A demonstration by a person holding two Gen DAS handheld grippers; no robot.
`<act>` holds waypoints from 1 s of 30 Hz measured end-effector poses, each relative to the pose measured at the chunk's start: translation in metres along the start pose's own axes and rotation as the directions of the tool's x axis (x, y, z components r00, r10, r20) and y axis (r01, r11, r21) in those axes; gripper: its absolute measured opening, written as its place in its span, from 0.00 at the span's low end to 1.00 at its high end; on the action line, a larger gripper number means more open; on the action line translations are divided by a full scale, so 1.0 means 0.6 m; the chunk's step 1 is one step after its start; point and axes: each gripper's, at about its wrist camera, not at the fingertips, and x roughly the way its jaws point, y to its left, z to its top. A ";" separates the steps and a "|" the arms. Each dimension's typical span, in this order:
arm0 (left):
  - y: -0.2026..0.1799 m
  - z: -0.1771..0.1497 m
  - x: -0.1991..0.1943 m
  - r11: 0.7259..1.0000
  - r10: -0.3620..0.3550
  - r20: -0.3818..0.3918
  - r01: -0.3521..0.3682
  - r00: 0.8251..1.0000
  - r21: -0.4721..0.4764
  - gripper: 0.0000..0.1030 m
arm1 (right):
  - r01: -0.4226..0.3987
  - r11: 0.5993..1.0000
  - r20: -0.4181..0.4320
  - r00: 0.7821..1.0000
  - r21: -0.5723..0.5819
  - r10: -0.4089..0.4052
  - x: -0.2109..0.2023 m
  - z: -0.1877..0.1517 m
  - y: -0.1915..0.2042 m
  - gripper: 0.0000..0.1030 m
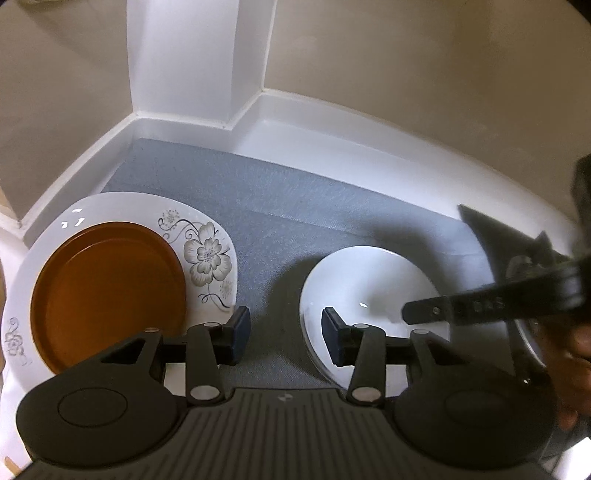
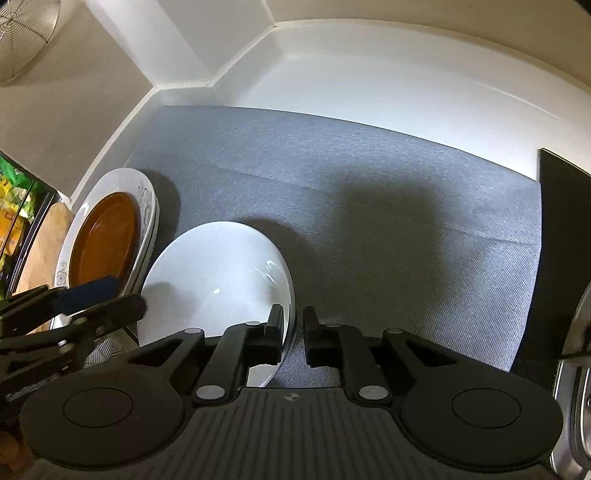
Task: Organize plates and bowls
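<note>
A white bowl (image 1: 369, 284) sits on the grey mat (image 1: 280, 229), seemingly tipped. My right gripper (image 2: 294, 334) is shut on the bowl's (image 2: 221, 266) near right rim, one finger inside and one outside. In the left wrist view one of its fingers (image 1: 443, 310) reaches into the bowl from the right. My left gripper (image 1: 286, 332) stands open over the mat between the bowl and the plates, holding nothing. It shows at the left of the right wrist view (image 2: 125, 295). An orange plate (image 1: 107, 291) lies on a white floral plate (image 1: 210, 254) at the left.
The mat (image 2: 369, 206) is bordered by a white ledge (image 2: 369, 85) and beige walls. A black panel (image 2: 557, 229) and a metal object (image 2: 576, 369) stand at the right. A person's hand (image 1: 576, 350) holds the right gripper. A fan (image 2: 26, 33) is at upper left.
</note>
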 end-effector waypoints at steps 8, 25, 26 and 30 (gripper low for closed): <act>0.012 0.001 0.045 1.000 -0.016 -0.053 0.016 0.998 -0.006 0.43 | 0.023 1.000 -0.004 1.000 0.005 -0.022 0.004 -0.001 0.007 0.13; -0.004 -0.001 0.057 0.996 -0.089 -0.061 0.090 0.994 0.027 0.10 | 0.036 0.999 -0.005 0.999 0.003 -0.036 0.007 -0.001 0.011 0.12; -0.003 -0.001 0.057 0.996 -0.089 -0.061 0.091 0.994 0.026 0.10 | 0.037 0.999 -0.004 0.999 -0.003 -0.037 0.006 -0.001 0.012 0.12; -0.002 -0.001 0.057 0.996 -0.090 -0.059 0.091 0.994 0.023 0.10 | 0.036 0.999 -0.003 0.999 -0.006 -0.036 0.005 -0.002 0.013 0.12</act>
